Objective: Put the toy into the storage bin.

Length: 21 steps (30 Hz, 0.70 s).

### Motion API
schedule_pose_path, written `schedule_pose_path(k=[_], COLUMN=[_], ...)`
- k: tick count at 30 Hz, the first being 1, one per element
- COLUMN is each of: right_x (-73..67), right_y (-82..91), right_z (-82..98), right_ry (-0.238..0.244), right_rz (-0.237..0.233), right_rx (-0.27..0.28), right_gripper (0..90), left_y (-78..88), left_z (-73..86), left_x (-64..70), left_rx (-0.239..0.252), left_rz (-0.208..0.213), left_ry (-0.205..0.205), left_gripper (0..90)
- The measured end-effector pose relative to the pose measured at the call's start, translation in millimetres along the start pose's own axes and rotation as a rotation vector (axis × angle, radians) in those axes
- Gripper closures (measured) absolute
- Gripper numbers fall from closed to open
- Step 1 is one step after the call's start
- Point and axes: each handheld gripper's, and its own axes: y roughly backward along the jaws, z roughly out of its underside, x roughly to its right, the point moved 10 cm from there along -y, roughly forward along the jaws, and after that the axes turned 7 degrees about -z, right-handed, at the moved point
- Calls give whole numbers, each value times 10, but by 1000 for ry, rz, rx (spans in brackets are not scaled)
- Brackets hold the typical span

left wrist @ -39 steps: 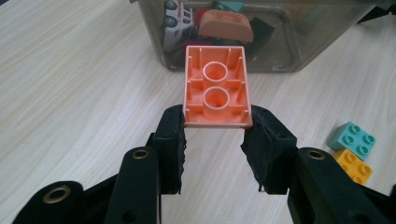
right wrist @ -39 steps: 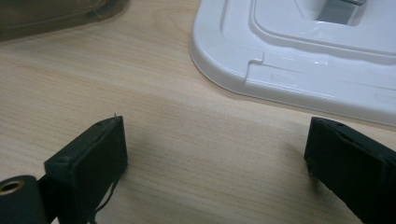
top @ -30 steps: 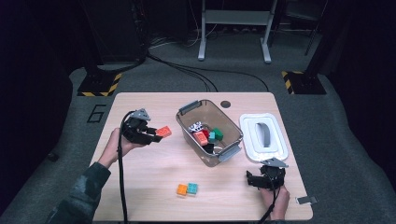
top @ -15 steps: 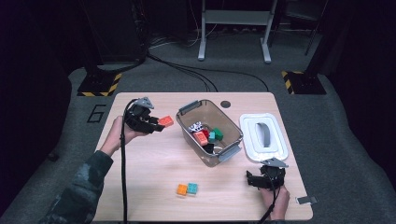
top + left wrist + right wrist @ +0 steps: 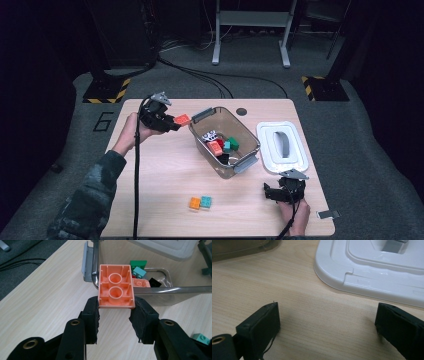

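An orange brick (image 5: pixel 116 287) is clamped between the pads of my left gripper (image 5: pixel 115 315), underside facing the camera. In the high view that left gripper (image 5: pixel 172 122) holds the orange brick (image 5: pixel 182 119) in the air just left of the clear plastic bin (image 5: pixel 250 135), near its grey latch. The bin (image 5: pixel 150 291) holds several bricks: green, teal, orange, black and red. My right gripper (image 5: pixel 327 317) rests low over bare wood with its jaws wide apart and nothing between them. In the high view the right gripper (image 5: pixel 272 192) is at the front right.
A white bin lid (image 5: pixel 281 147) lies right of the bin, also close ahead as the lid (image 5: pixel 372 267) in the right gripper view. An orange brick (image 5: pixel 194 203) and a teal brick (image 5: pixel 206 201) sit joined on the table's front middle. A cable trails from each gripper.
My left gripper has risen and moved right toward the bin with the orange brick in it. The right gripper has stayed where it was.
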Motion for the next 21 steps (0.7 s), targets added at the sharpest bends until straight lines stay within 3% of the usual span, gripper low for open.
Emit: schedule_pose_path(k=[11, 21], right_x=[0, 1], right_y=[0, 0], right_z=[0, 0], right_ry=[0, 1], right_rz=[0, 0], right_rx=[0, 1], right_gripper=[50, 50], left_y=[-118, -275], left_z=[-236, -328], left_x=[-20, 64], left_rx=[-62, -176], left_rz=[5, 29], left_ry=[-22, -49], left_gripper=[590, 590])
